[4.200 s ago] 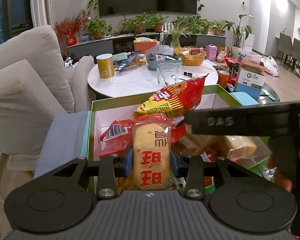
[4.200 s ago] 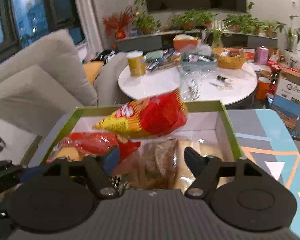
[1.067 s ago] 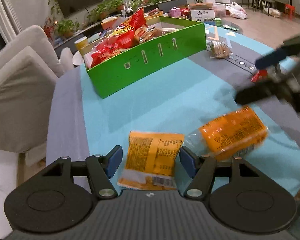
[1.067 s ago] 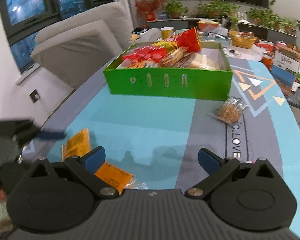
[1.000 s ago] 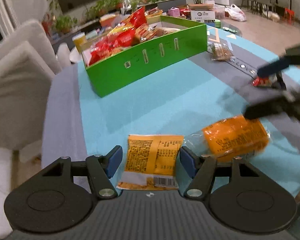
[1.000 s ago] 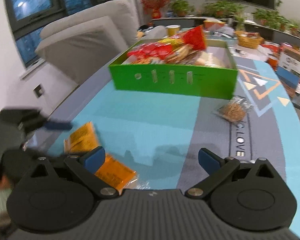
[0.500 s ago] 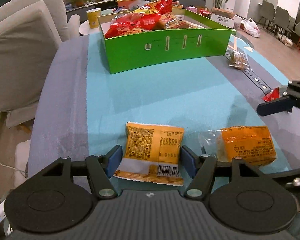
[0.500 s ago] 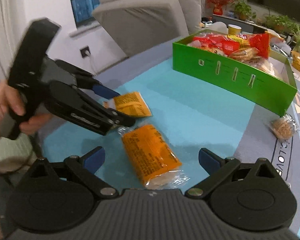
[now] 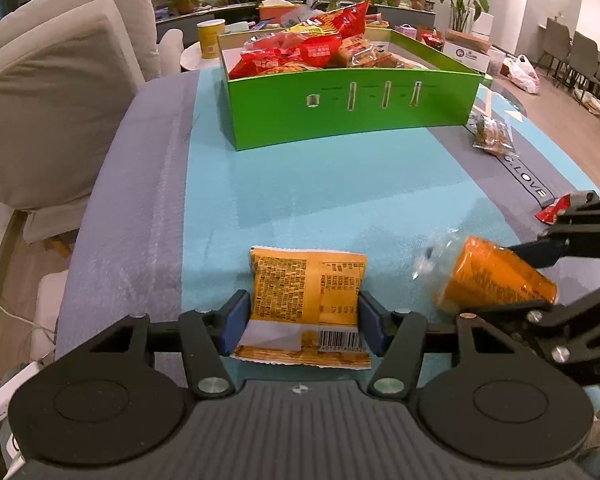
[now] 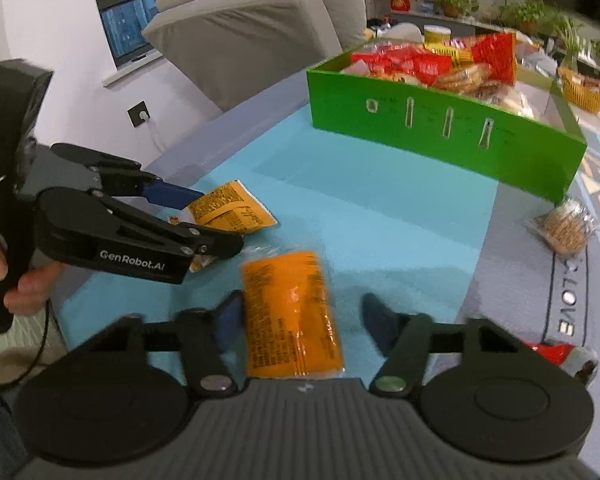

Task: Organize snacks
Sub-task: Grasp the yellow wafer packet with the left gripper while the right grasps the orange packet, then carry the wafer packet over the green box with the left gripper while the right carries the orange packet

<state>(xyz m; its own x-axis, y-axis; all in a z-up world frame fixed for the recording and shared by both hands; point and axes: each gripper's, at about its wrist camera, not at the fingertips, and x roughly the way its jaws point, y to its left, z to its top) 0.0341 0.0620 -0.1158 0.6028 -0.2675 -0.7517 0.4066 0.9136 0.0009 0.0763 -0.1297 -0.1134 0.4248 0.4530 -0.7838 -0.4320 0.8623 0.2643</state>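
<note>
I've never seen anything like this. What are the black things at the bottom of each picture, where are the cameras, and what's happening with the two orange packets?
There is no robot here. A person holds hand-worked tongs in each hand, and a wide-angle camera on each looks out along its two fingers, so black tongs fill the bottom of both pictures. In their own view the left tongs are closing on a yellow snack packet, with the pads touching both its sides. The right tongs are closing around an orange packet; one finger touches it, the other does not yet. Both packets are on the blue table cover. Farther back stands a green box full of snacks, with a clear bag beside it.
</note>
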